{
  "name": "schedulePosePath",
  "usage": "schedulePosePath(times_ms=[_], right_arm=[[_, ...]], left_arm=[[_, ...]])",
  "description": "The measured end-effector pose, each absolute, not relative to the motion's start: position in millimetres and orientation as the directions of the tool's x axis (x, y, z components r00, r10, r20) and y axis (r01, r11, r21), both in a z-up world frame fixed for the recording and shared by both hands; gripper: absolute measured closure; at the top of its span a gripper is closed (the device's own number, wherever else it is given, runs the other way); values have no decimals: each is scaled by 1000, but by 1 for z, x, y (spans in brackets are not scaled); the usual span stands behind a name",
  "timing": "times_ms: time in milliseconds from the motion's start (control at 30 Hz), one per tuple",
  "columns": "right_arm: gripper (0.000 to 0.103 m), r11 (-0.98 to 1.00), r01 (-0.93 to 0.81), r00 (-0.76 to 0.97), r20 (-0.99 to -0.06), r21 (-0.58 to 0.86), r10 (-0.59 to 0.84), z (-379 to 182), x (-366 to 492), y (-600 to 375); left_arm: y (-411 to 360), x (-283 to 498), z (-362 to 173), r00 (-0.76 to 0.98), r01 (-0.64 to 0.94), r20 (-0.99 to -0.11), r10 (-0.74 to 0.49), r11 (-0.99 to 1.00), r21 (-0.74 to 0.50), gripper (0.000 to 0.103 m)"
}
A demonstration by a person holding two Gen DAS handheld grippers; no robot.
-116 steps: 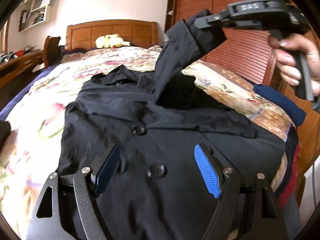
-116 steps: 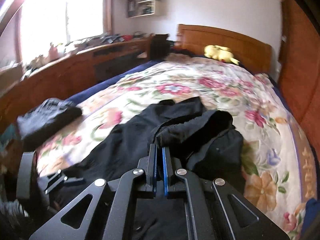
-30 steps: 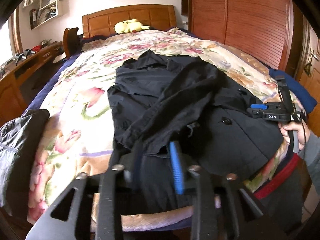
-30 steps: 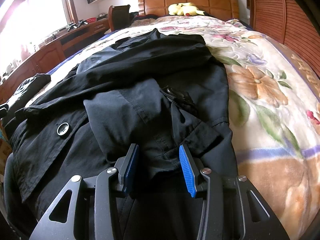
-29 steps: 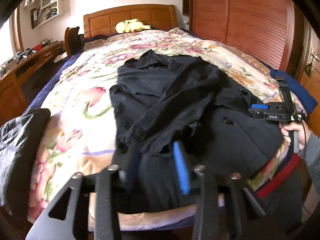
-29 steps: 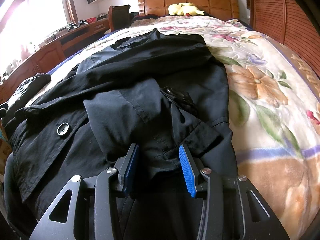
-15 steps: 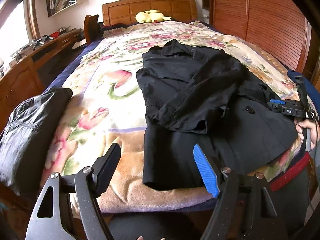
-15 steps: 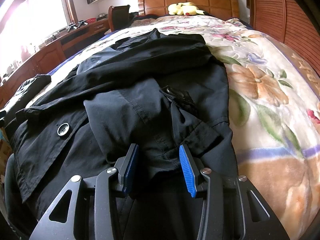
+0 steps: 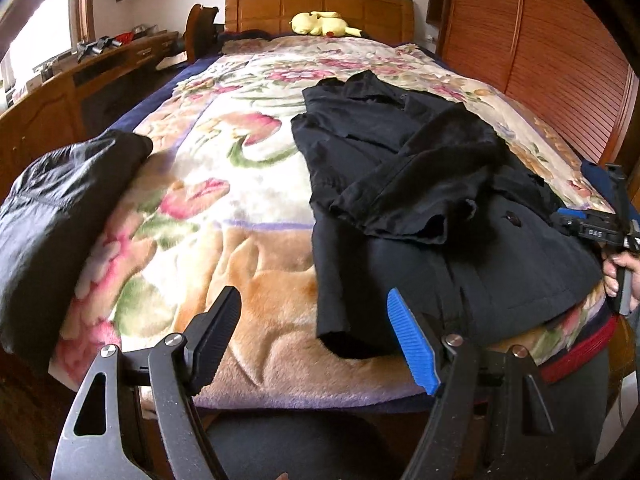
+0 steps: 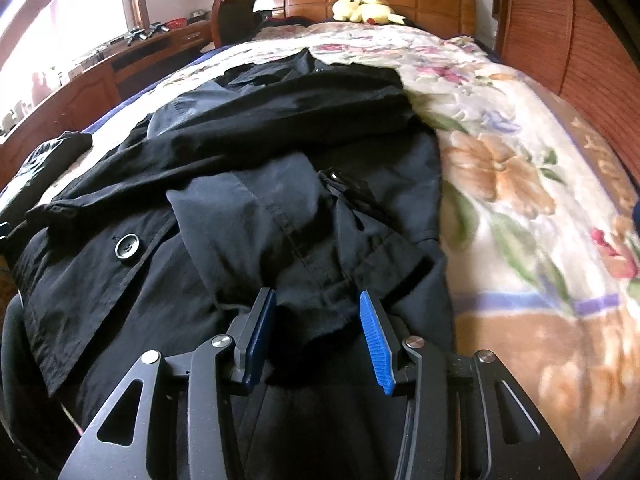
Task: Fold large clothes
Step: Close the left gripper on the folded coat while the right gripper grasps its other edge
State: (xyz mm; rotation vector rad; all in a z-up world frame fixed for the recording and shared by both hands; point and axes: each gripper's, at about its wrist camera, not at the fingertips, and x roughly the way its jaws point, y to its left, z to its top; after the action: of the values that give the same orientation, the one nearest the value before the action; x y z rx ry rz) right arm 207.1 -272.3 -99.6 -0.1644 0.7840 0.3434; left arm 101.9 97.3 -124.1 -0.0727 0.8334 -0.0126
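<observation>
A black buttoned coat lies on the floral bed, both sleeves folded across its front. My left gripper is open and empty, held back off the foot of the bed, left of the coat's hem corner. My right gripper is open, low over the coat with a sleeve cuff lying between its pads, not clamped. The right gripper also shows in the left wrist view at the coat's right edge.
A folded dark jacket lies at the bed's left corner. A yellow plush toy sits by the headboard. A wooden desk runs along the left, a slatted wardrobe along the right. A blue garment lies at the right edge.
My left gripper let go of the sleeve, opened wide and pulled back and left off the foot of the bed. The right gripper has stayed in place, open.
</observation>
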Motion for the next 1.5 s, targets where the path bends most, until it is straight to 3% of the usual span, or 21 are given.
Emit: schedulePosePath(times_ms=[367, 700, 933, 1100, 1133, 1267, 1333, 1500], right_arm=[[55, 957, -269, 725, -677, -110, 126, -71, 140, -312], [44, 960, -275, 668, -727, -43, 159, -89, 117, -325], [42, 961, -254, 644, -722, 112, 255, -97, 125, -345], [42, 961, -265, 645, -727, 79, 237, -97, 125, -343], [42, 961, -264, 644, -728, 78, 236, -98, 126, -342], [42, 963, -261, 641, -732, 72, 229, -99, 127, -340], [45, 963, -263, 641, -735, 63, 224, -98, 128, -337], [64, 952, -302, 632, -739, 43, 234, -97, 126, -328]], left_arm=[[104, 95, -142, 639, -18, -766, -68, 995, -103, 26], [108, 94, -152, 622, -27, -779, -83, 992, -127, 26], [111, 91, -145, 651, -19, -751, -109, 987, -160, 26], [109, 87, -137, 680, 16, -718, -146, 983, -185, 27], [108, 87, -136, 682, 28, -713, -160, 981, -194, 27], [105, 88, -137, 686, 54, -699, -202, 972, -228, 55], [104, 89, -140, 683, 48, -703, -199, 972, -228, 62], [105, 93, -147, 671, 32, -714, -202, 969, -245, 63]])
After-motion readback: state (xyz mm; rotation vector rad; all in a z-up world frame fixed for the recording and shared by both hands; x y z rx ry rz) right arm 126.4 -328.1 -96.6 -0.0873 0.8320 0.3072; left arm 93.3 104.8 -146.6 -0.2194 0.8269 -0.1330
